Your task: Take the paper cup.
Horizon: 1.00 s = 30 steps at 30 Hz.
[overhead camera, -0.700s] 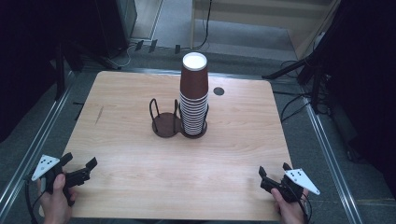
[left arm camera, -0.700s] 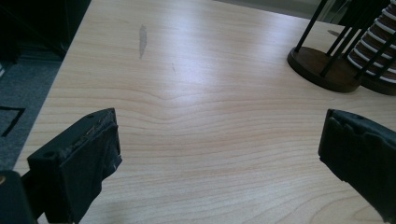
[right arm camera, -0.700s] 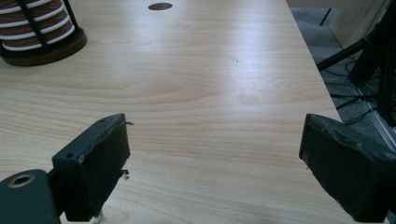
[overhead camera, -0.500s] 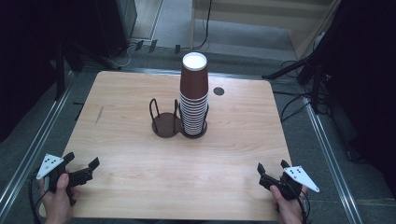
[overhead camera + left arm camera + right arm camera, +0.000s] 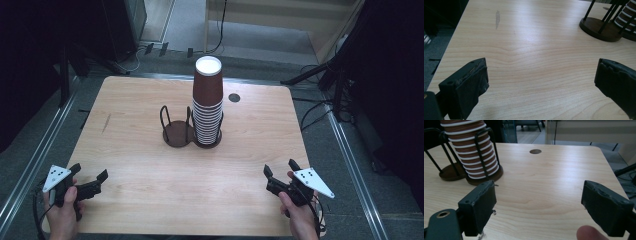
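Note:
A tall stack of brown paper cups with white rims stands in the right slot of a dark wire cup holder at the table's middle. The holder's left slot is empty. My left gripper rests at the near left corner, open, nothing between its jaws; its own view has it over bare wood, the holder far off to the upper right. My right gripper is at the near right, open and empty; in its own view it faces the cup stack.
The wooden table has a small round cable hole behind the cups. Metal rails run along both sides of the table. Dark equipment, stands and cables sit on the floor around it.
The left hand and gripper have shifted slightly nearer the table's front edge. The right gripper and the cups stay where they were.

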Each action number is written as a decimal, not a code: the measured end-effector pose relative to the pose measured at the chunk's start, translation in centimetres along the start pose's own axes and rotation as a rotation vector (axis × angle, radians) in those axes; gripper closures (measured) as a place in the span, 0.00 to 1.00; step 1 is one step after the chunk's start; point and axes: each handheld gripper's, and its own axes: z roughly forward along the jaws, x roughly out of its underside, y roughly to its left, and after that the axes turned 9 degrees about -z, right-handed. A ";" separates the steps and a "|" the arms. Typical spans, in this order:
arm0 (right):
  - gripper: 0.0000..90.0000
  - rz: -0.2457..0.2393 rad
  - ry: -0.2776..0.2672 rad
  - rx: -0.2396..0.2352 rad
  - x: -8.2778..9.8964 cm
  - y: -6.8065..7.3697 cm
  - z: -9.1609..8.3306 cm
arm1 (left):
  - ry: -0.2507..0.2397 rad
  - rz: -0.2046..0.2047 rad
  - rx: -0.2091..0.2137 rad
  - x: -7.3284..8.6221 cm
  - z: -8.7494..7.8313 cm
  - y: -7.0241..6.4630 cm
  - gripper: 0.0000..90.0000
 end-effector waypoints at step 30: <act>0.14 -0.046 -0.024 -0.025 -4.5 3.2 2.3 | 0.004 -0.009 -0.010 0.0 0.0 0.0 0.00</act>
